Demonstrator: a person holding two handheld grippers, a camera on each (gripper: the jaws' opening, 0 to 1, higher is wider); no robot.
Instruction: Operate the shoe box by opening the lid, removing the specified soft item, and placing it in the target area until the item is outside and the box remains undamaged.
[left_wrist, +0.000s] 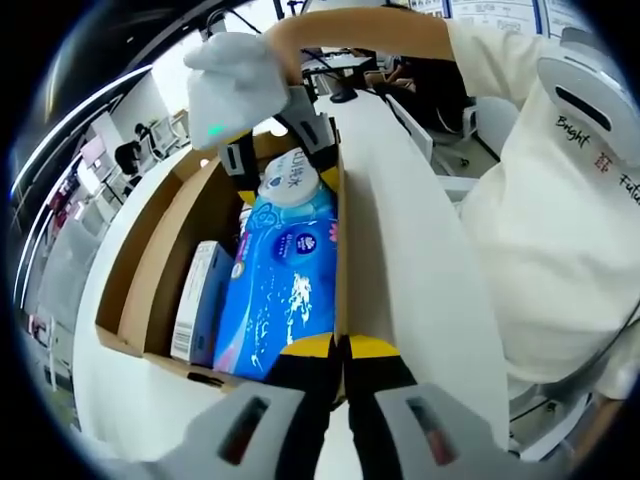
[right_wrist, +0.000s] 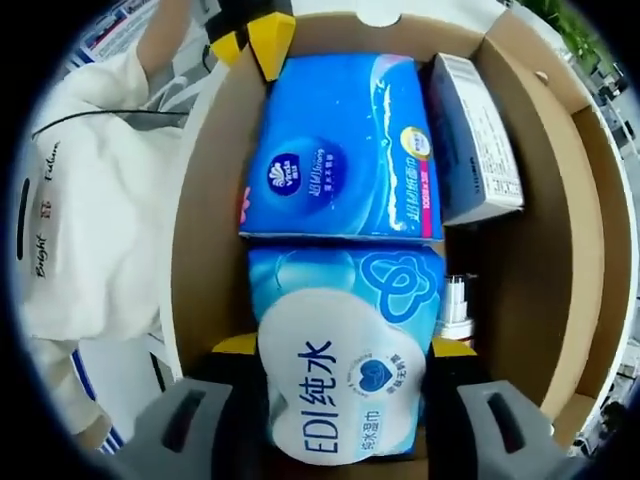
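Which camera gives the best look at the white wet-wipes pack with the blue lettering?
The right gripper view: the wipes pack sits close up between that gripper's jaws, label readable. In the left gripper view the same pack is small, at the box's far end.

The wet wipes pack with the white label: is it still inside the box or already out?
Inside. The wet wipes pack lies between the box walls, beside the blue tissue pack, with the right gripper around it.

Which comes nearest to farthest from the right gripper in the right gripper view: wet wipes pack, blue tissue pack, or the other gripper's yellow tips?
1. Wet wipes pack, between the right gripper's jaws.
2. Blue tissue pack, just beyond it, mid-box.
3. Left gripper's yellow tips, at the shoe box's far end.
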